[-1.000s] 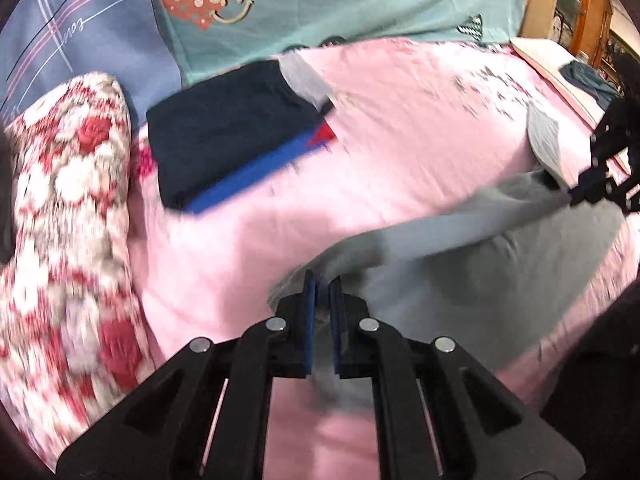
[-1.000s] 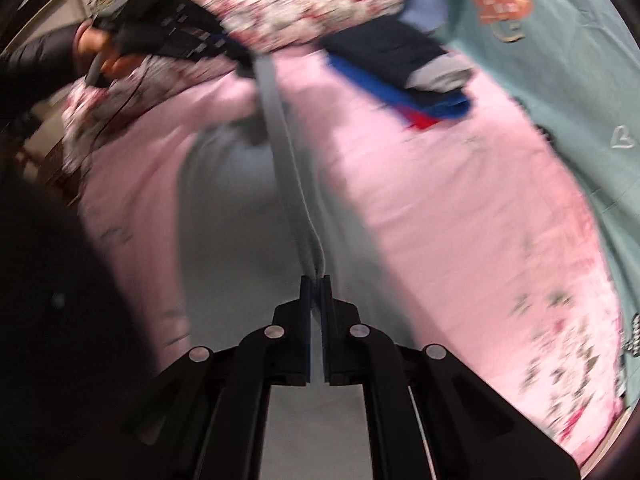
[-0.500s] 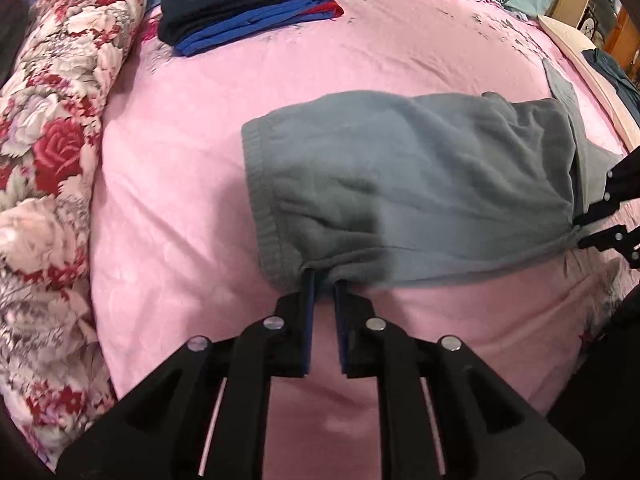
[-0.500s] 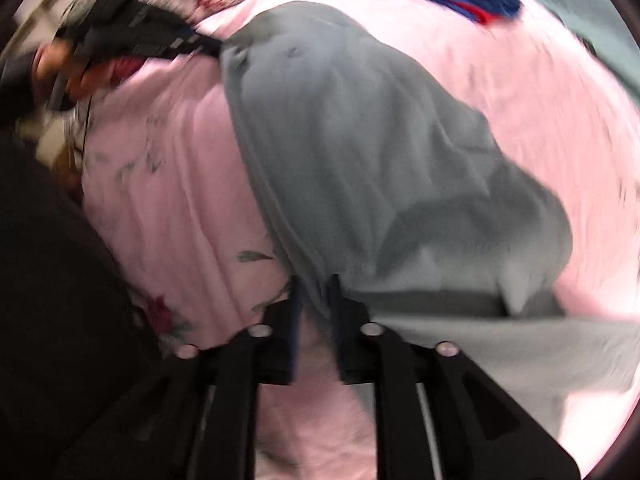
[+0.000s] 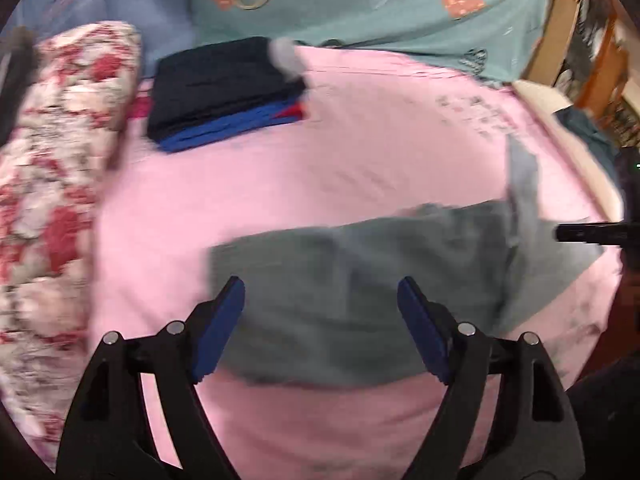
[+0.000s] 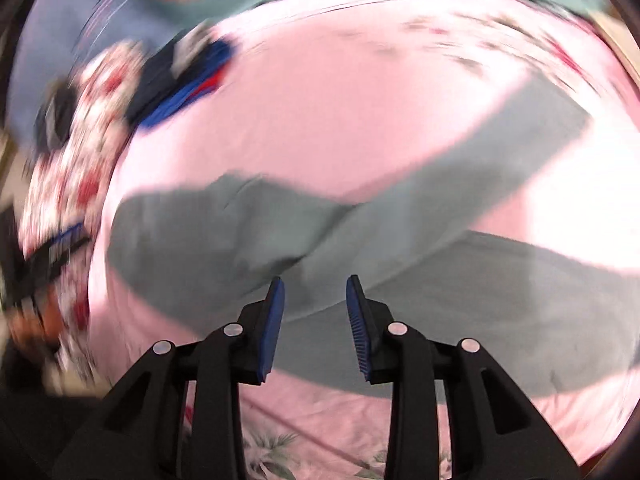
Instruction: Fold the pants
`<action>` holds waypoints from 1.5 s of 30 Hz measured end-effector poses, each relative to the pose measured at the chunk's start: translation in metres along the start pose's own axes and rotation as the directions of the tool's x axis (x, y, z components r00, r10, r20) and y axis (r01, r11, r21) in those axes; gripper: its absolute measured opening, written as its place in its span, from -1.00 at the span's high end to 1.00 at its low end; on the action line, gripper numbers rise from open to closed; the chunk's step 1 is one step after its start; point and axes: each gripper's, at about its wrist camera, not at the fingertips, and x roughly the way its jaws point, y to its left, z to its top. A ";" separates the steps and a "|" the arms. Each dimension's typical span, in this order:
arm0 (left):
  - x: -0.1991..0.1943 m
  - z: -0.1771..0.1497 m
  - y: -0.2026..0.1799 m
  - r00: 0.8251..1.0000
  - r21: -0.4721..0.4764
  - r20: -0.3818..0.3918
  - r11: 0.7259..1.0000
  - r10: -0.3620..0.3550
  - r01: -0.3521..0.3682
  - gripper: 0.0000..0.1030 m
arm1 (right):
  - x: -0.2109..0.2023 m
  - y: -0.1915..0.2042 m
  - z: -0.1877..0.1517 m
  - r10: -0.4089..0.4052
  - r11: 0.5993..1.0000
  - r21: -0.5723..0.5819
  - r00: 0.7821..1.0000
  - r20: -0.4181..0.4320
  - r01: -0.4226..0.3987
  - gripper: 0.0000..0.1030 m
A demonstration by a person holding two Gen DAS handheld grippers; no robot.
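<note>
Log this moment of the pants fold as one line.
phase: released | left gripper: jaws open | right gripper: jaws open | grey pants: lying on pink sheet | folded stack: behind

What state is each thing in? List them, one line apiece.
left gripper: open, holding nothing.
right gripper: open, holding nothing.
grey pants: lying on the pink sheet, legs apart.
stack of dark clothes: folded.

Folded clothes stack (image 5: 226, 92), floral quilt (image 5: 52, 184)
</note>
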 end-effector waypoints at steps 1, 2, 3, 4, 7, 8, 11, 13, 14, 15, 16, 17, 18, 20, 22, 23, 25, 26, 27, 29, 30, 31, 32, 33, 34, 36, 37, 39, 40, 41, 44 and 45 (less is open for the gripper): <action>0.009 0.002 -0.013 1.000 -0.011 -0.009 1.000 -0.026 0.026 -0.56 | -0.005 -0.008 0.004 -0.029 0.999 0.030 0.999 0.014 0.029 0.20; 0.018 0.004 -0.028 0.999 -0.024 -0.024 0.999 -0.046 0.045 -0.56 | -0.011 -0.019 0.014 -0.063 0.996 0.058 0.997 0.034 0.061 0.19; 0.028 0.006 -0.049 0.995 -0.044 -0.049 0.996 -0.083 0.081 -0.56 | -0.016 -0.028 0.024 -0.092 0.993 0.077 0.995 0.047 0.088 0.19; 0.034 0.008 -0.064 0.990 -0.060 -0.062 0.990 -0.128 0.124 -0.56 | -0.020 -0.036 0.035 -0.113 0.991 0.085 0.992 0.063 0.107 0.19; 0.052 0.008 -0.114 0.964 -0.025 -0.114 0.970 -0.242 0.241 -0.56 | -0.026 -0.068 0.080 -0.224 0.973 0.073 0.968 0.109 0.217 0.19; 0.059 0.006 -0.127 0.963 -0.002 -0.127 0.971 -0.239 0.241 -0.56 | -0.026 -0.084 0.097 -0.255 0.967 0.051 0.960 0.118 0.251 0.19; 0.091 0.001 -0.154 0.953 0.003 -0.204 0.973 -0.225 0.230 -0.51 | -0.005 -0.118 0.147 -0.345 0.935 -0.057 0.934 0.096 0.351 0.19; 0.111 -0.006 -0.163 0.943 -0.031 -0.256 0.976 -0.214 0.214 -0.48 | 0.013 -0.139 0.174 -0.393 0.908 -0.128 0.917 0.072 0.399 0.19; 0.116 -0.010 -0.166 0.944 -0.046 -0.266 0.981 -0.196 0.191 -0.47 | 0.024 -0.148 0.185 -0.410 0.894 -0.171 0.910 0.064 0.415 0.19; 0.117 -0.012 -0.170 0.956 -0.052 -0.246 0.987 -0.159 0.151 -0.47 | 0.032 -0.156 0.195 -0.415 0.883 -0.215 0.908 0.058 0.418 0.19; 0.116 -0.016 -0.172 0.962 -0.057 -0.238 0.990 -0.136 0.126 -0.47 | 0.040 -0.161 0.202 -0.418 0.876 -0.240 0.907 0.052 0.418 0.19; 0.116 -0.017 -0.174 0.966 -0.064 -0.232 0.993 -0.111 0.098 -0.47 | 0.048 -0.168 0.209 -0.417 0.873 -0.264 0.908 0.036 0.411 0.19; 0.117 -0.018 -0.176 0.971 -0.074 -0.225 0.995 -0.084 0.069 -0.47 | 0.056 -0.174 0.214 -0.405 0.874 -0.288 0.914 0.015 0.392 0.19; 0.119 -0.024 -0.181 0.976 -0.087 -0.215 0.996 -0.034 0.015 -0.48 | 0.067 -0.179 0.217 -0.407 0.853 -0.354 0.913 0.010 0.384 0.20; 0.120 -0.025 -0.188 0.976 -0.089 -0.217 0.995 0.030 -0.051 -0.48 | 0.074 -0.186 0.218 -0.378 0.852 -0.395 0.926 -0.013 0.342 0.44; 0.121 -0.025 -0.192 0.972 -0.091 -0.224 0.992 0.065 -0.087 -0.49 | 0.076 -0.191 0.218 -0.343 0.861 -0.411 0.939 -0.032 0.301 0.70; 0.123 -0.025 -0.195 0.967 -0.099 -0.232 0.986 0.110 -0.136 -0.50 | 0.073 -0.193 0.215 -0.311 0.848 -0.458 0.950 -0.025 0.265 0.98; 0.123 -0.024 -0.195 0.964 -0.103 -0.234 0.983 0.125 -0.152 -0.51 | 0.067 -0.194 0.212 -0.283 0.844 -0.481 0.959 -0.019 0.240 0.99; 0.124 -0.021 -0.197 0.960 -0.108 -0.242 0.979 0.145 -0.175 -0.52 | 0.057 -0.195 0.209 -0.253 0.844 -0.490 0.967 -0.006 0.218 0.99; 0.123 -0.019 -0.197 0.954 -0.127 -0.252 0.971 0.164 -0.201 -0.54 | 0.022 -0.200 0.203 -0.150 0.860 -0.491 0.988 0.025 0.142 0.99; 0.123 -0.017 -0.197 0.951 -0.142 -0.257 0.967 0.171 -0.212 -0.54 | 0.002 -0.203 0.199 -0.102 0.863 -0.493 0.994 0.042 0.109 0.99; 0.124 -0.017 -0.196 0.949 -0.149 -0.261 0.964 0.176 -0.220 -0.54 | -0.021 -0.206 0.193 -0.054 0.861 -0.502 0.997 0.063 0.079 0.99; 0.129 -0.014 -0.200 0.946 -0.152 -0.267 0.961 0.184 -0.230 -0.55 | -0.052 -0.209 0.183 0.004 0.850 -0.524 0.996 0.094 0.046 0.99; 0.130 -0.013 -0.201 0.943 -0.157 -0.274 0.958 0.191 -0.240 -0.55 | -0.079 -0.212 0.172 0.051 0.839 -0.544 0.992 0.116 0.020 0.99; 0.130 -0.012 -0.200 0.940 -0.164 -0.279 0.955 0.194 -0.246 -0.55 | -0.109 -0.219 0.159 0.103 0.826 -0.563 0.985 0.139 -0.007 0.99; 0.131 -0.011 -0.200 0.934 -0.179 -0.295 0.949 0.199 -0.259 -0.55 | -0.159 -0.232 0.135 0.176 0.801 -0.598 0.970 0.167 -0.042 0.99; 0.130 -0.011 -0.200 0.931 -0.186 -0.302 0.946 0.203 -0.266 -0.55 | -0.181 -0.239 0.117 0.202 0.783 -0.620 0.965 0.170 -0.055 0.99; 0.131 -0.011 -0.203 0.925 -0.187 -0.314 0.941 0.215 -0.283 -0.56 | -0.210 -0.257 0.069 0.223 0.752 -0.655 0.964 0.147 -0.074 1.00; 0.130 -0.011 -0.203 0.922 -0.192 -0.320 0.938 0.218 -0.288 -0.56 | -0.213 -0.266 0.044 0.209 0.739 -0.669 0.971 0.119 -0.077 1.00; 0.130 -0.011 -0.203 0.920 -0.205 -0.326 0.934 0.218 -0.294 -0.57 | -0.209 -0.277 0.014 0.171 0.734 -0.675 0.982 0.081 -0.073 1.00; 0.130 -0.012 -0.204 0.911 -0.208 -0.344 0.928 0.226 -0.309 -0.58 | -0.176 -0.319 -0.057 0.064 0.799 -0.597 0.997 -0.044 -0.078 1.00; 0.130 -0.011 -0.204 0.908 -0.208 -0.351 0.926 0.230 -0.315 -0.58 | -0.166 -0.332 -0.071 0.025 0.829 -0.557 0.998 -0.057 -0.053 1.00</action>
